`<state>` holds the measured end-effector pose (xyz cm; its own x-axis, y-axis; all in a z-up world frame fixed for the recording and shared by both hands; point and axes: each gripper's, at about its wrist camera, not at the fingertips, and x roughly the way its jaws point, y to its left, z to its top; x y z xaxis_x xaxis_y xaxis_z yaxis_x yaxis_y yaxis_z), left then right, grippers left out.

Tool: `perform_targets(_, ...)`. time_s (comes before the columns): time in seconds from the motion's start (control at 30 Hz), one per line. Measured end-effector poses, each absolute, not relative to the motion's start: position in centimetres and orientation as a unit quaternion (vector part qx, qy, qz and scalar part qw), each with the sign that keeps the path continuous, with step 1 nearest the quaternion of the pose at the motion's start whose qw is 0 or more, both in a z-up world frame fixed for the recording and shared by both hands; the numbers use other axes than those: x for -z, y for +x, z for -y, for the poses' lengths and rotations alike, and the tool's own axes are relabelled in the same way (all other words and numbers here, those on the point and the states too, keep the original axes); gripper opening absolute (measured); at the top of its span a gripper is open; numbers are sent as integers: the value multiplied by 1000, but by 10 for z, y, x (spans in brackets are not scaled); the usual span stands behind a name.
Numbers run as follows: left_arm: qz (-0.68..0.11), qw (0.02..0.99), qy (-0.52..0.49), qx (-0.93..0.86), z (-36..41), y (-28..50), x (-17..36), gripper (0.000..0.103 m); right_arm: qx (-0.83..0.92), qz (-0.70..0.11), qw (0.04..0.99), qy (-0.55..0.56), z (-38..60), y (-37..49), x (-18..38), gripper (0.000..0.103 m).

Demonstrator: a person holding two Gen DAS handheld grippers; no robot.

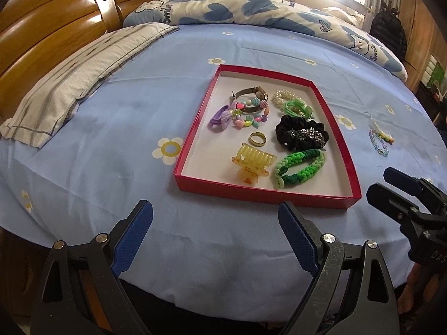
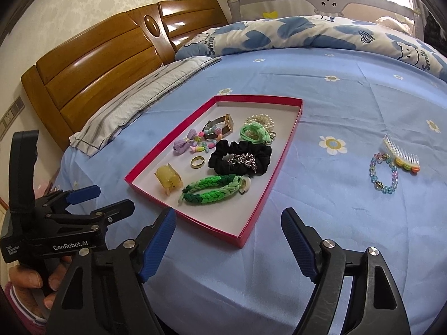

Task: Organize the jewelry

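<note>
A red-rimmed box (image 1: 346, 150) (image 2: 275, 184) lies on the blue bed sheet. It holds a green braided bracelet (image 1: 300, 167) (image 2: 212, 188), a black scrunchie (image 1: 301, 134) (image 2: 241, 156), a gold ring (image 1: 257, 138) (image 2: 197, 162), a yellow hair claw (image 1: 252, 163) (image 2: 167, 180), a watch (image 1: 251, 97), beads and pearls. A glass bead bracelet (image 2: 384, 173) (image 1: 378, 142) and a clear comb (image 2: 401, 153) lie on the sheet right of the box. My left gripper (image 1: 215, 237) (image 2: 110, 199) is open and empty before the box. My right gripper (image 2: 227, 240) (image 1: 387, 184) is open and empty near the box's front right corner.
A grey striped pillow (image 1: 83, 69) lies at the left by the wooden headboard (image 1: 56, 22). A rolled blue-and-white quilt (image 1: 251, 8) lies across the far side. The bed's front edge is just below both grippers.
</note>
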<state>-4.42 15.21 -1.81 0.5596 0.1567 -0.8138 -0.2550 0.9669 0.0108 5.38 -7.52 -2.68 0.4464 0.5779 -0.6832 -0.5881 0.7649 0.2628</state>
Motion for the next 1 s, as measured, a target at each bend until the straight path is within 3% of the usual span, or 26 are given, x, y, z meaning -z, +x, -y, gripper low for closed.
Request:
perform_targets(0.17, -445, 886, -44, -120, -148, -47, 8, 92, -341, -391, 855, -13, 74, 50, 23, 86)
perform_targets(1.0, -425, 894, -25, -138, -145, -51, -3, 95, -339, -380, 861, -17, 77, 46, 19, 88)
